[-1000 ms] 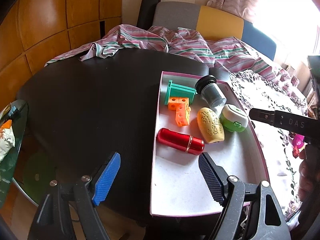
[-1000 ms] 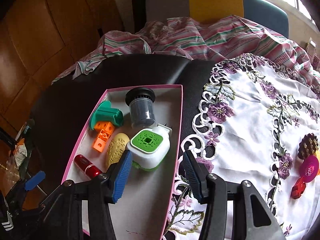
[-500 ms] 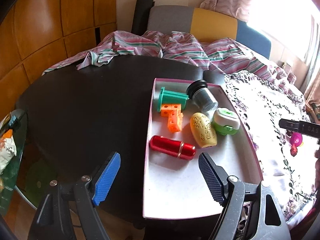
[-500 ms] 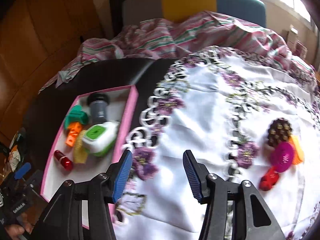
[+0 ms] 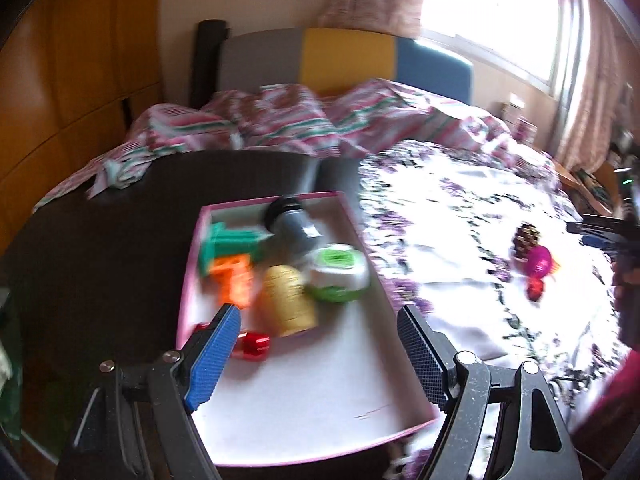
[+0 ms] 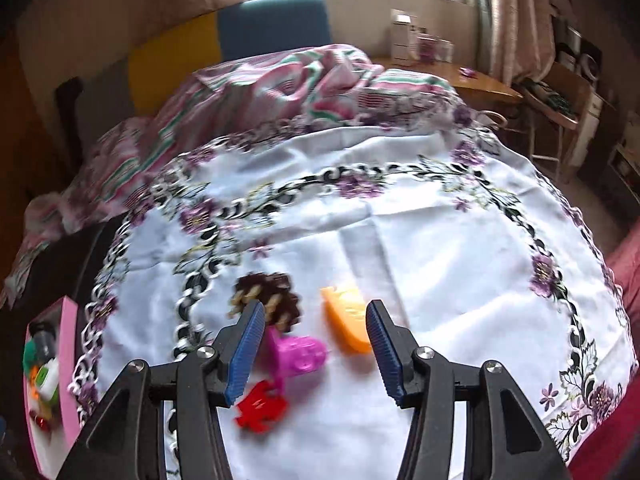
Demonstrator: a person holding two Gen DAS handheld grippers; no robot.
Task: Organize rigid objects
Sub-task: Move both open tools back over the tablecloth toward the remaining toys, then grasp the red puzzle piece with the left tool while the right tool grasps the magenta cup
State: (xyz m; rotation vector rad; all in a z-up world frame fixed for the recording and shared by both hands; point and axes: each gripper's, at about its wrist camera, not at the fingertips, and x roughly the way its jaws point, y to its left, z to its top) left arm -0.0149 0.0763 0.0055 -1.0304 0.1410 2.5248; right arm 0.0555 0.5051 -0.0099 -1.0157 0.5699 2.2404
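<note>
Clearly the leftovers, a pine cone, pink toy, orange piece and red piece, cluster near the tablecloth's near edge, so the right gripper hovers there, released and empty. Beside the tablecloth's left edge, the left gripper waits unclenched over the pink tray of sorted items.

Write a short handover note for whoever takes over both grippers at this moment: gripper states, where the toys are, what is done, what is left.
Left gripper: open, empty, over the pink-rimmed tray.
Right gripper: open, empty, above the loose toys on the floral cloth.
Done: green peg block, grey jar, orange blocks, yellow capsule, green-and-white case and red tube lie in the tray.
Left: pine cone, magenta toy, orange piece and red piece are on the cloth; probably move them to the tray.
</note>
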